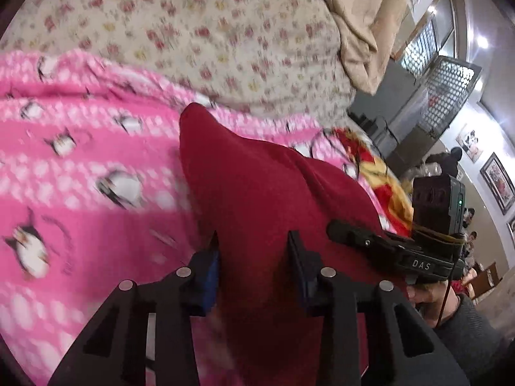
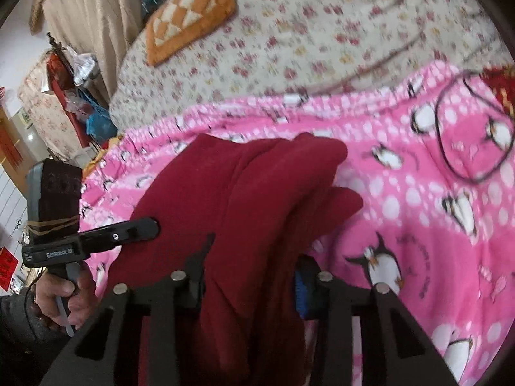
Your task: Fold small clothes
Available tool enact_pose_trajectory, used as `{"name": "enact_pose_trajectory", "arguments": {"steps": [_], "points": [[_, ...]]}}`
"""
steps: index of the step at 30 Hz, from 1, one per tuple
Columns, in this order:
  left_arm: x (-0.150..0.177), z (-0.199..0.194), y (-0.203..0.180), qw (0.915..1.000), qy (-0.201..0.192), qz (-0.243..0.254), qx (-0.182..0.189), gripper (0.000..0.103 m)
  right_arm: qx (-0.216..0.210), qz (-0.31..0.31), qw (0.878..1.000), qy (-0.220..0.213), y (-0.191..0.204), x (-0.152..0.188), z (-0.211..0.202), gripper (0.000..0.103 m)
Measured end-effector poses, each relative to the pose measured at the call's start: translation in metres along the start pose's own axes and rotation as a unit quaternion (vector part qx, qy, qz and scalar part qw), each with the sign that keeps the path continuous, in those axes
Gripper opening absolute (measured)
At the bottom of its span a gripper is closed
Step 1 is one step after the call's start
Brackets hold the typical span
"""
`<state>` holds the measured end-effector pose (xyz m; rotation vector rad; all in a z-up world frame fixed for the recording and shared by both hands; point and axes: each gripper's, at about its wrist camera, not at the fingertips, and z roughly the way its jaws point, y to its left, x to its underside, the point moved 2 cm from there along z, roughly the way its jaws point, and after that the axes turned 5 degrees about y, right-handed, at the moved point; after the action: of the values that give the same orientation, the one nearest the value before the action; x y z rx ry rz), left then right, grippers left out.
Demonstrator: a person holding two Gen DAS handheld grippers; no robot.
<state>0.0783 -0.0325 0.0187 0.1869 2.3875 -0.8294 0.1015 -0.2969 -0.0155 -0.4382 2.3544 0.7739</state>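
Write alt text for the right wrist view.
The right gripper clamps a bunched dark red garment, which spills forward over a pink penguin blanket. At left, the left gripper reaches to the same garment. Behind lie a floral sheet and an orange cushion.

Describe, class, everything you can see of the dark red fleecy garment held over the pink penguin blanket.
The dark red fleecy garment is plain, soft and matte, with no print showing. It hangs bunched in long vertical folds, doubled over, its rounded ends drooping towards the pink penguin blanket beneath. The left gripper and right gripper each have cloth between their fingers, apparently pinching it. Whether it is a top or trousers cannot be told.
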Motion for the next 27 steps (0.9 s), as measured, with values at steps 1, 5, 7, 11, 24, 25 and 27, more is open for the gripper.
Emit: {"name": "enact_pose_trajectory", "arguments": {"steps": [1, 5, 7, 11, 24, 25, 27], "points": [[-0.006, -0.010, 0.007, 1.0000, -0.005, -0.007, 0.000, 0.013, -0.007, 0.003, 1.000, -0.005, 0.005, -0.006, 0.002, 0.040], [-0.032, -0.044, 0.032, 0.9993, -0.021, -0.012, -0.029, 0.013, -0.044, 0.020, 0.999, -0.021, 0.031, -0.037, 0.025, 0.040], [-0.047, -0.059, 0.046, 0.9987, -0.017, -0.016, -0.046, 0.014, -0.065, 0.029, 0.997, -0.022, 0.043, -0.056, 0.042, 0.040], [-0.065, -0.068, 0.082, 0.9972, 0.005, -0.035, -0.066, 0.015, -0.101, 0.038, 0.994, -0.015, 0.061, -0.082, 0.078, 0.040], [-0.052, -0.024, 0.128, 0.9871, 0.037, -0.112, -0.108, 0.035, -0.076, 0.134, 0.987, 0.038, 0.032, -0.065, 0.129, 0.059], [-0.054, -0.033, 0.129, 0.9865, 0.021, -0.116, -0.114, 0.035, -0.076, 0.145, 0.986, 0.032, 0.030, -0.065, 0.121, 0.060], [-0.061, -0.050, 0.129, 0.9846, -0.014, -0.112, -0.134, 0.035, -0.057, 0.136, 0.989, 0.003, 0.039, -0.066, 0.092, 0.060]]}}
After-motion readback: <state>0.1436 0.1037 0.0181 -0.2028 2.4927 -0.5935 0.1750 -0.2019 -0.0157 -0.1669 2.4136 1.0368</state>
